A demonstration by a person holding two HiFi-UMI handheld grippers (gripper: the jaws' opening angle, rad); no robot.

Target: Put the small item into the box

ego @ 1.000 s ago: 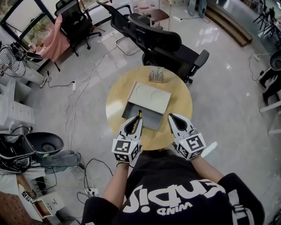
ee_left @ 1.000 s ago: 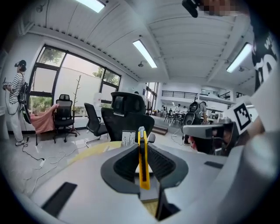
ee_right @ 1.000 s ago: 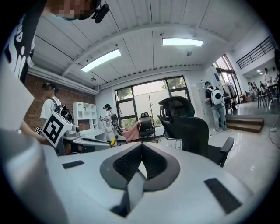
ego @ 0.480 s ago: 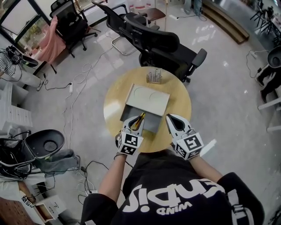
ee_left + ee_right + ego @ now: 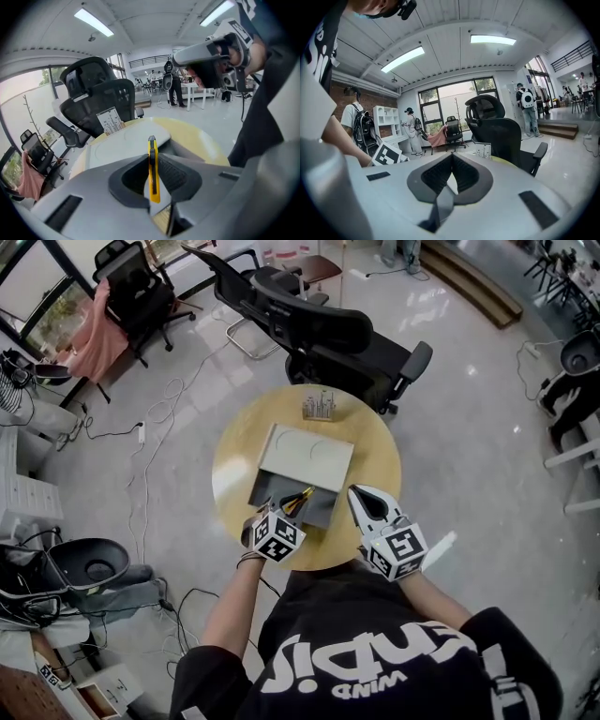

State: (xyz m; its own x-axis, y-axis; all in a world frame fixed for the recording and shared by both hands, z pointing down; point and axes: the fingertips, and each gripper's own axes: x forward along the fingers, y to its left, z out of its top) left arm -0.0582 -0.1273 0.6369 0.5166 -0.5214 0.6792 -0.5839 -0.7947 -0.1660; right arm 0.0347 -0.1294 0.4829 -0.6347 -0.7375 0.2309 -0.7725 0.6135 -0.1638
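My left gripper (image 5: 290, 505) is shut on a yellow utility knife (image 5: 301, 497), which sticks out past the fingertips over the grey box's open tray (image 5: 320, 512). The box's lid (image 5: 306, 457) lies flat behind the tray on the round wooden table (image 5: 370, 465). In the left gripper view the knife (image 5: 152, 166) stands on edge between the closed jaws of the left gripper (image 5: 153, 185), with the lid (image 5: 123, 146) beyond. My right gripper (image 5: 357, 494) hovers at the tray's right side, shut and empty; the right gripper (image 5: 452, 161) shows nothing between its jaws.
A small stand of cards (image 5: 319, 406) sits at the table's far edge. A black office chair (image 5: 328, 329) stands right behind the table. Cables (image 5: 155, 442) run over the floor at the left. People stand by the windows (image 5: 410, 129).
My left gripper has turned, so the knife now points to the right over the tray instead of straight ahead. The right gripper has barely shifted.
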